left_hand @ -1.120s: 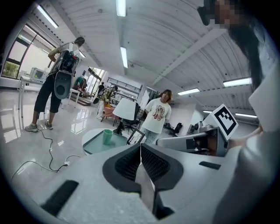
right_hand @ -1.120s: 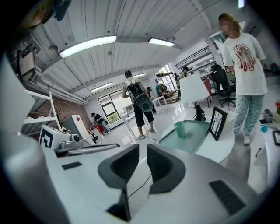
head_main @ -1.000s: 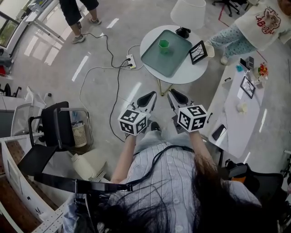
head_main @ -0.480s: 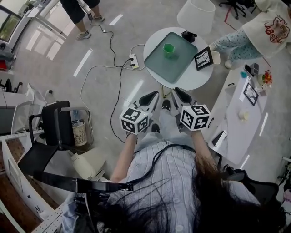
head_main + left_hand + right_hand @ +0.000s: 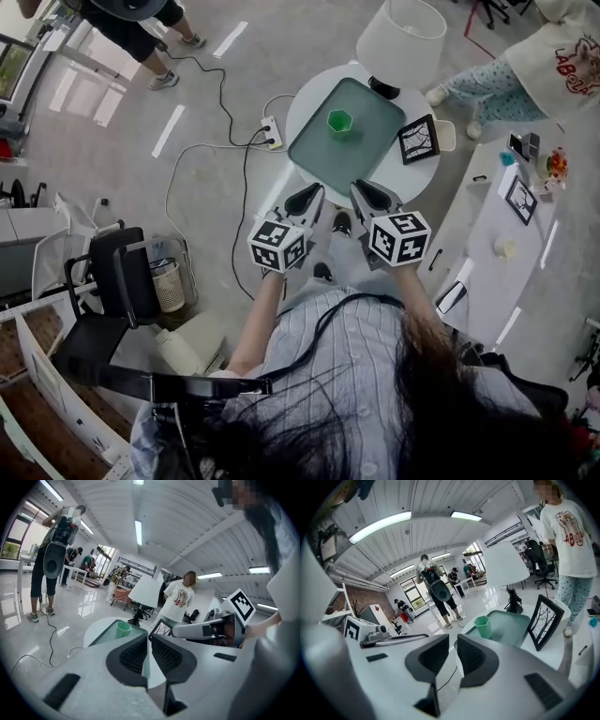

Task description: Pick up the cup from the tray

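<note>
A small green cup [image 5: 338,120] stands upright on a teal tray [image 5: 361,145] on a round white table [image 5: 309,94]. My left gripper [image 5: 306,198] and right gripper [image 5: 367,193] hover side by side just short of the table's near edge, both shut and empty, apart from the cup. In the left gripper view the cup [image 5: 123,628] sits on the tray [image 5: 107,635] beyond the shut left gripper [image 5: 148,638]. The right gripper view shows the cup [image 5: 483,626] ahead and slightly right of the right gripper [image 5: 456,643], on the tray [image 5: 508,626].
A framed picture [image 5: 418,139] leans at the table's right, a white lampshade [image 5: 401,39] and a black object [image 5: 382,87] behind it. A power strip [image 5: 271,128] with cables lies on the floor at left. A long white desk [image 5: 511,220] is at right, a black chair [image 5: 117,272] at left. People stand nearby.
The table with tray and cup has come nearer to both grippers as I step forward. Both grippers stay shut and side by side.
</note>
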Tool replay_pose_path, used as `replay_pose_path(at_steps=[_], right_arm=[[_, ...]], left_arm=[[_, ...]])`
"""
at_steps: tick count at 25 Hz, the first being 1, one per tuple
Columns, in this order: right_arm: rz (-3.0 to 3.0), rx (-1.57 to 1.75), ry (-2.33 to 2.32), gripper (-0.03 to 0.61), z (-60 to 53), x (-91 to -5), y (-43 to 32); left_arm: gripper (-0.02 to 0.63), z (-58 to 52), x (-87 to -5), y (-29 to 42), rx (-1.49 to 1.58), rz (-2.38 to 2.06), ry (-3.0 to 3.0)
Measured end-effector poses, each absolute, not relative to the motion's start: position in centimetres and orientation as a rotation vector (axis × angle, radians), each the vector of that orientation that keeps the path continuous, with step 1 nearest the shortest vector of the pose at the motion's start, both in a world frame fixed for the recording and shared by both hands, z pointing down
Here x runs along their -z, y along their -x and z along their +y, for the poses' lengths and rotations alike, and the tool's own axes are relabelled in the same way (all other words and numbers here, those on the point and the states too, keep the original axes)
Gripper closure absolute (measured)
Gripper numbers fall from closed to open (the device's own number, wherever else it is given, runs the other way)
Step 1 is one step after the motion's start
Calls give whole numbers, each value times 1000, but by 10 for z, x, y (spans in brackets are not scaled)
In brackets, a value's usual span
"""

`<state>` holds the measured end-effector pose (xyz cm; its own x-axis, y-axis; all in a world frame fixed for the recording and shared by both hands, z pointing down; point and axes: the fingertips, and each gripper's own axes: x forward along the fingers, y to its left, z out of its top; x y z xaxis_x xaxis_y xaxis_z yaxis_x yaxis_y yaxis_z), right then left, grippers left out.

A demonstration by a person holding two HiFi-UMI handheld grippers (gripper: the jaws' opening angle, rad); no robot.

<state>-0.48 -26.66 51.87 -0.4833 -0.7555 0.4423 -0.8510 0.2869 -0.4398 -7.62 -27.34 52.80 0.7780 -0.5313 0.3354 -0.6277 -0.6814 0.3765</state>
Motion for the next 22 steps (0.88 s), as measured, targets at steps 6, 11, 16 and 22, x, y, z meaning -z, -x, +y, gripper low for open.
replay_pose_path(at_steps=[6,11,16,22], right_arm=[[-2383,-1001,-1465,509,-302,-531,-10],[-2356,-1049,-1442,509,-319,-544,-22],[-2326,-1089,-1426,509,-330,-558,-30],[-2287,-1128,-1421,509,-337,-574,-40]], left_arm=[[597,-321,-546,60,-313,-871,-2453],[597,-351,-560,48,-336,-868,-2434],[597,-374,-583,36,-375,-837,-2428],[492,-395,-616,28,-447,-799,-2408]])
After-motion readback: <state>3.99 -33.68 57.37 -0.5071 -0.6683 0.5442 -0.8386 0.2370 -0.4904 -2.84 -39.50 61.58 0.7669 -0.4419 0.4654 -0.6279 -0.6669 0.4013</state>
